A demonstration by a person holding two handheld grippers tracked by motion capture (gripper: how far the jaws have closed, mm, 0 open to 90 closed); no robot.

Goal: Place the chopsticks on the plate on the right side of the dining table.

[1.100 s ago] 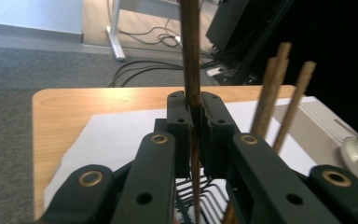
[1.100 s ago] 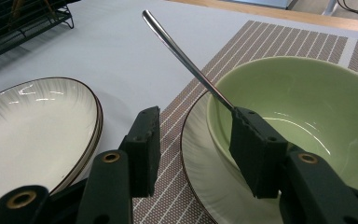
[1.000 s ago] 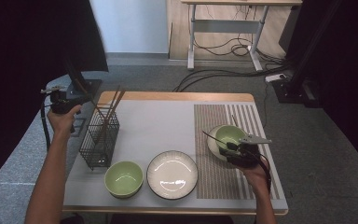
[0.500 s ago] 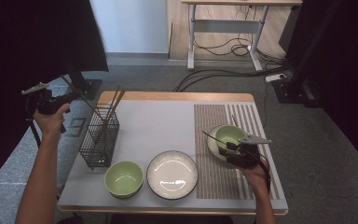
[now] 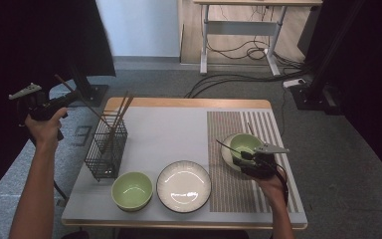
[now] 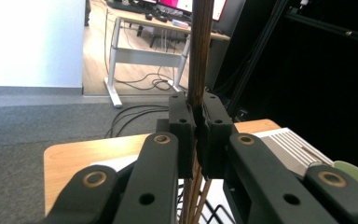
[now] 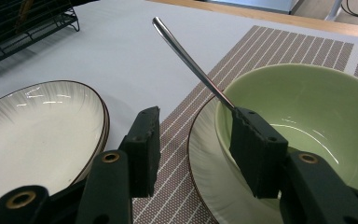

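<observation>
Wooden chopsticks are clamped in the left hand-held gripper, now lifted up and left, clear of the wire basket; extraction is judged complete. The right hand-held gripper rests apart beside the green bowl.

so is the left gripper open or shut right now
Shut. In the left gripper view the left gripper has its jaws pressed against a pair of wooden chopsticks, lifted up from the wire basket.

My right gripper sits with jaws apart over the striped placemat, beside a green bowl holding a metal utensil handle.
</observation>
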